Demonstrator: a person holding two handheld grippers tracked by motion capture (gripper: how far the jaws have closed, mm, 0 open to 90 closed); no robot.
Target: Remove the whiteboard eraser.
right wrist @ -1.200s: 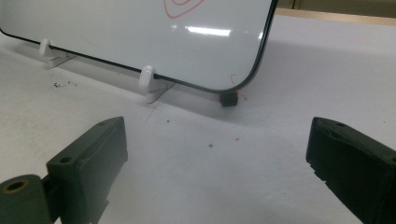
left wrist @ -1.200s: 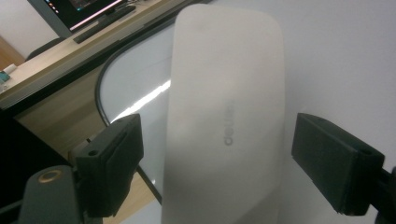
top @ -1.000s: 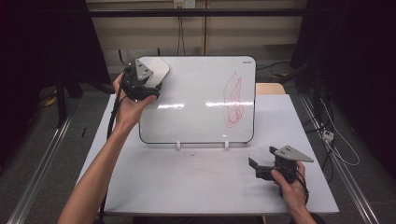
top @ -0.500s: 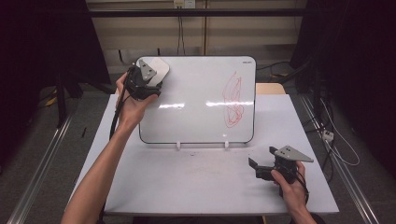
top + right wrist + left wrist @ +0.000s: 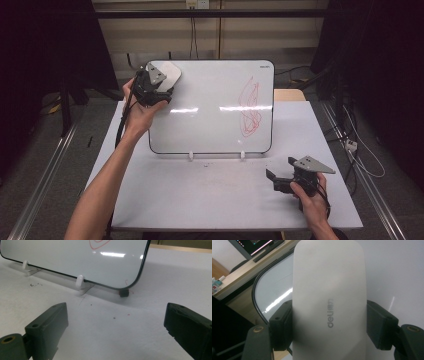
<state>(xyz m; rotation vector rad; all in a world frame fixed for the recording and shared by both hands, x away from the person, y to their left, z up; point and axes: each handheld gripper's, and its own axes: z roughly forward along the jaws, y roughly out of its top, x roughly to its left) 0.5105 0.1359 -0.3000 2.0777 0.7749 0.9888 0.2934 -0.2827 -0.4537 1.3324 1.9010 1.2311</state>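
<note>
Now left tongs point(image 5: 159, 90) clenched on white eraser point(image 5: 329, 300) at whiteboard point(image 5: 215, 130) top-left corner, right tongs point(image 5: 274, 180) released on table point(image 5: 200, 200).

The eraser point(image 5: 329, 300) looks like smooth, matt white plastic. The whiteboard point(image 5: 215, 107) is glossy and mirrors the lights, while the table point(image 5: 200, 195) is matt, lightly speckled white.

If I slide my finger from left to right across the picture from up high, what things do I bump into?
Left hand-held gripper shut on the white eraser at the whiteboard's top-left corner → red scribble on the board → right hand-held gripper, jaws open, low over the table.
</note>
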